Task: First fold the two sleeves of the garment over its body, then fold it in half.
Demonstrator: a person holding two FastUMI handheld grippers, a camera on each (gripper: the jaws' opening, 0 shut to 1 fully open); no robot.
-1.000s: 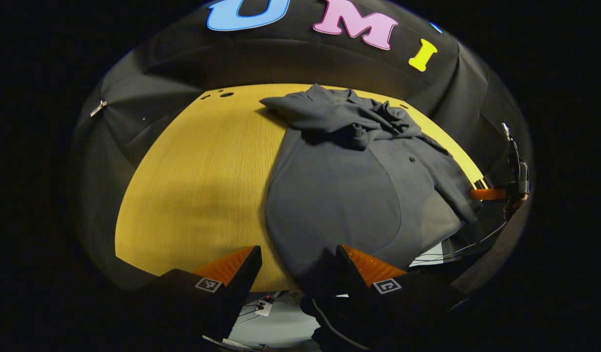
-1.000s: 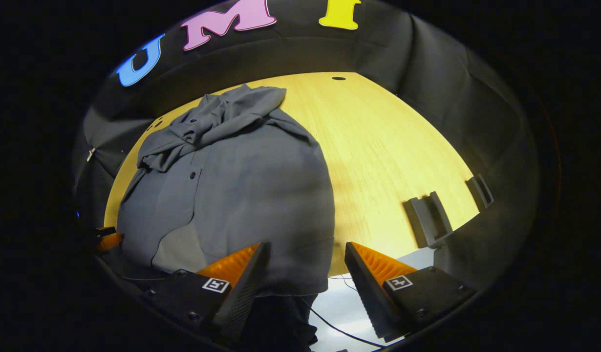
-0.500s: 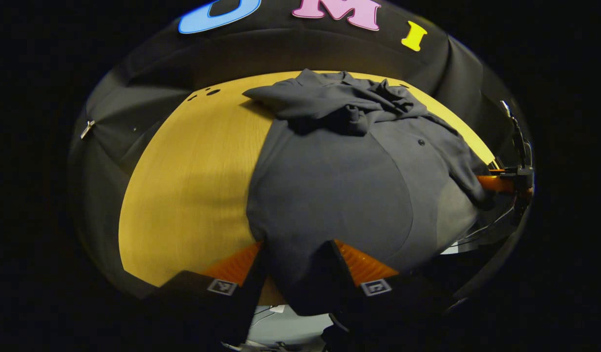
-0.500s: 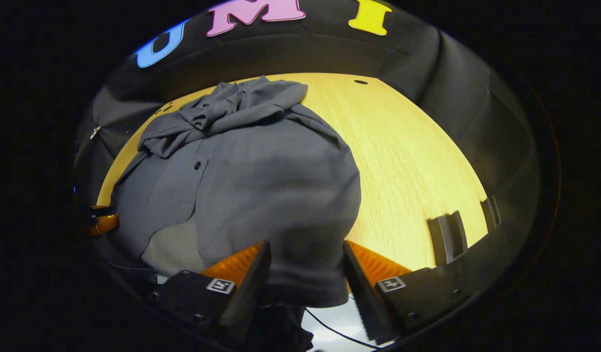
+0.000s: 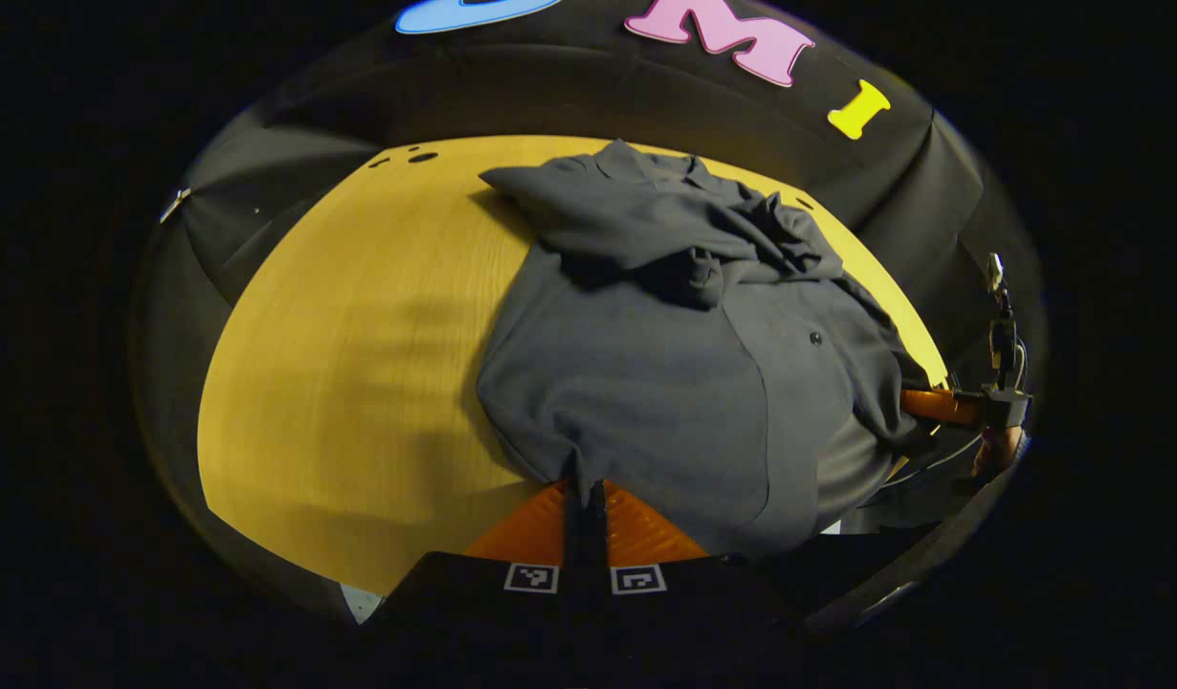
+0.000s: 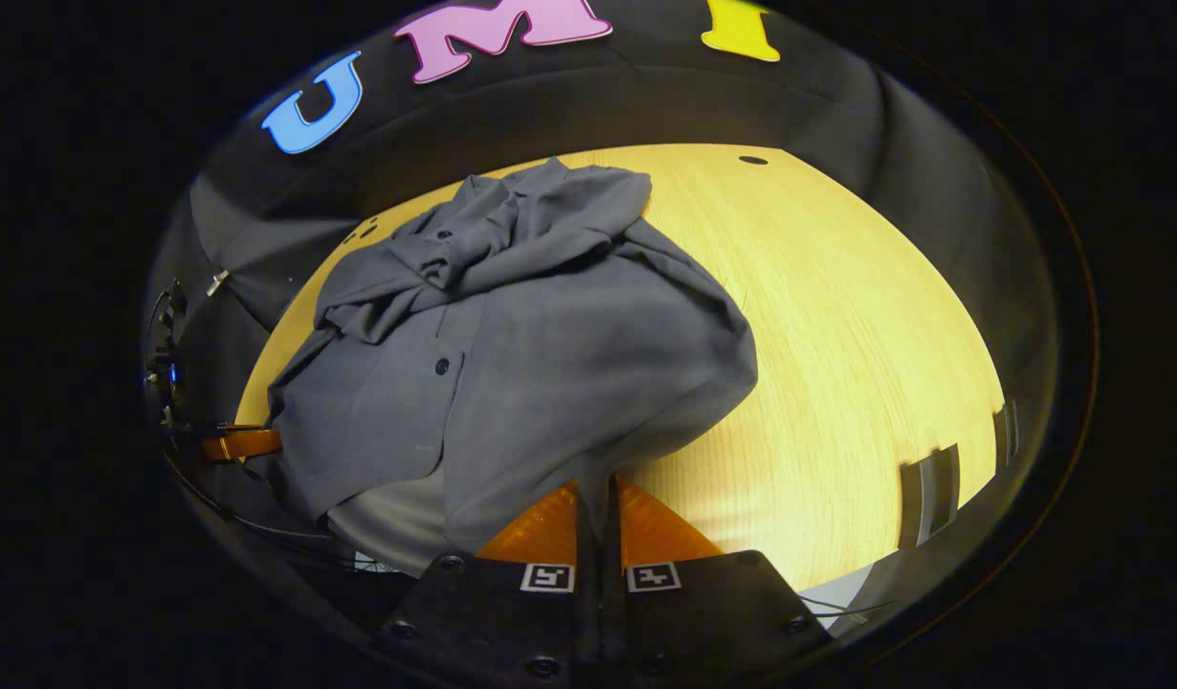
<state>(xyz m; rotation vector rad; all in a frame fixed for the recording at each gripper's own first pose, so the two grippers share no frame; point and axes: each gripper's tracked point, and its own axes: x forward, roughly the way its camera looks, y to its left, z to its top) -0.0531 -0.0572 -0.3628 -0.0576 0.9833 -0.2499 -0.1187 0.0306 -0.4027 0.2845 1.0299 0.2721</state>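
Left tongs [image 5: 584, 490] pinching grey garment [image 5: 665, 383] hem, right tongs [image 6: 598, 490] likewise, yellow table [image 5: 359, 364]

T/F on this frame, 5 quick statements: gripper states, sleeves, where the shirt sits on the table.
1. The left gripper is shut on the shirt's near hem. True.
2. The right gripper is open above bare wood. False: its fingers are closed on the hem too.
3. Both sleeves lie bunched over the far part of the shirt. True.
4. The shirt is already folded in half. False: its body lies spread toward the near edge, hem pinched at two corners.
5. The shirt covers the whole table. False: bare wood shows on both sides.
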